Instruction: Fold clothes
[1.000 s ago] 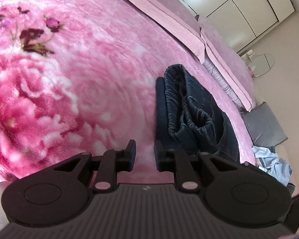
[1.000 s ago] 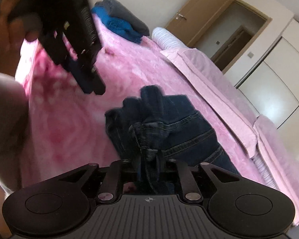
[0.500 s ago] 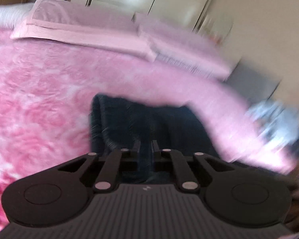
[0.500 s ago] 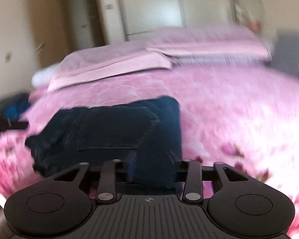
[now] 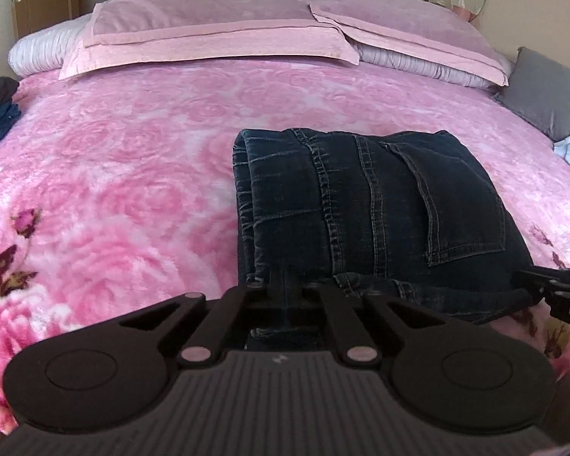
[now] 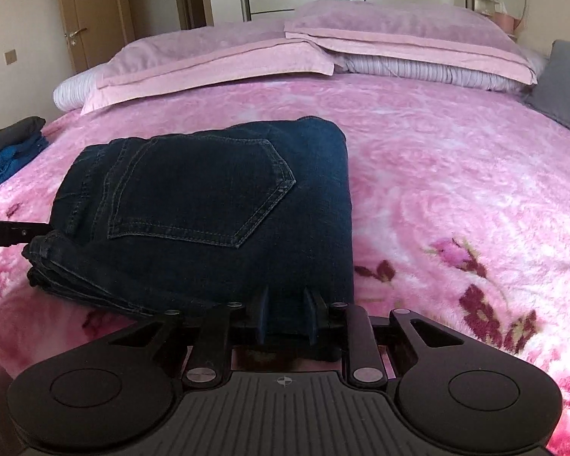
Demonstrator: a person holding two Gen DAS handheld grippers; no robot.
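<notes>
the right gripper (image 6: 285, 317) sits low at the near edge of the folded jeans (image 6: 209, 209), its two fingers (image 6: 262, 315) closed against a fold of dark denim that runs straight ahead between them. ahead and left of the fingers the back pocket faces up. far left of the fingers, the tip of the left gripper (image 6: 11, 233) touches the stacked denim edges. the pink floral blanket (image 6: 456, 190) spreads right of the fingers and beyond the jeans. well ahead lie pink pillows (image 6: 323, 45). far ahead to the left sits a small pile of blue and grey clothes (image 6: 11, 148). a grey cushion (image 6: 562, 83) is ahead at the right.
</notes>
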